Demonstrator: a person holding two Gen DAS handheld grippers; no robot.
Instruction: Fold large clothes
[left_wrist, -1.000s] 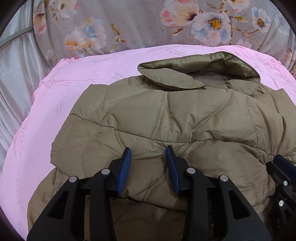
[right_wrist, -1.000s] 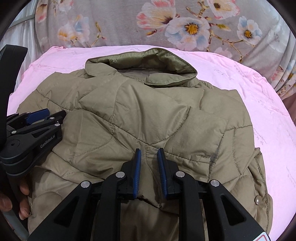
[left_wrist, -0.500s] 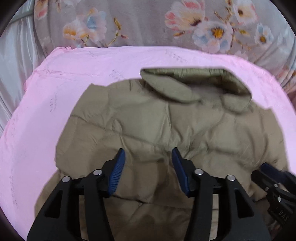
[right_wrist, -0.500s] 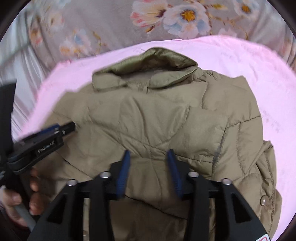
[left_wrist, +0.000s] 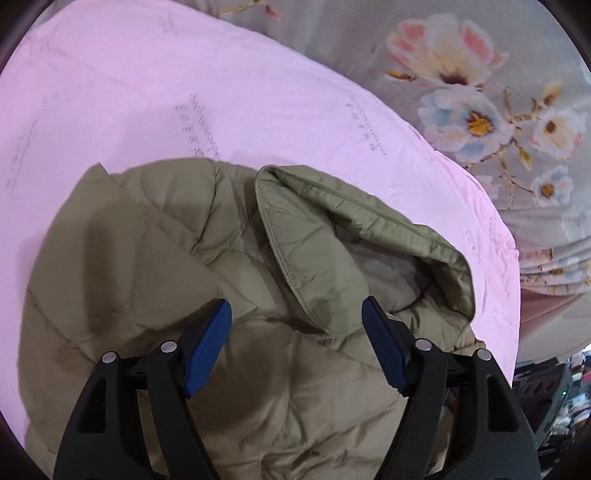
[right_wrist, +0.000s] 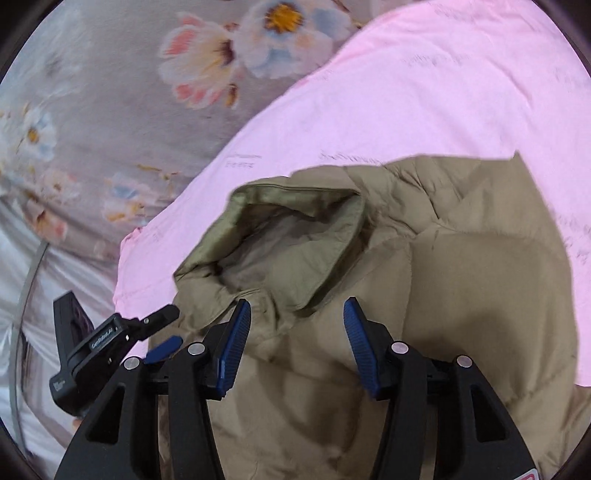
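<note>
An olive-khaki quilted jacket (left_wrist: 177, 266) lies folded on a pink sheet (left_wrist: 229, 96), its collar (left_wrist: 332, 236) open and facing up. My left gripper (left_wrist: 297, 343) is open and empty, hovering over the jacket just below the collar. In the right wrist view the jacket (right_wrist: 480, 280) and its collar (right_wrist: 295, 236) fill the lower centre. My right gripper (right_wrist: 295, 343) is open and empty above the fabric near the collar. The left gripper (right_wrist: 122, 332) also shows there at the lower left, off the jacket's edge.
A grey floral bedcover (left_wrist: 480, 92) surrounds the pink sheet and shows in the right wrist view (right_wrist: 129, 92) too. White satin fabric (right_wrist: 22, 295) lies at the far left. Dark clutter (left_wrist: 554, 387) sits beyond the bed's right edge.
Both grippers let go of the jacket's folded edge, opened wide and moved up toward the collar. The left view swung right, the right view swung left.
</note>
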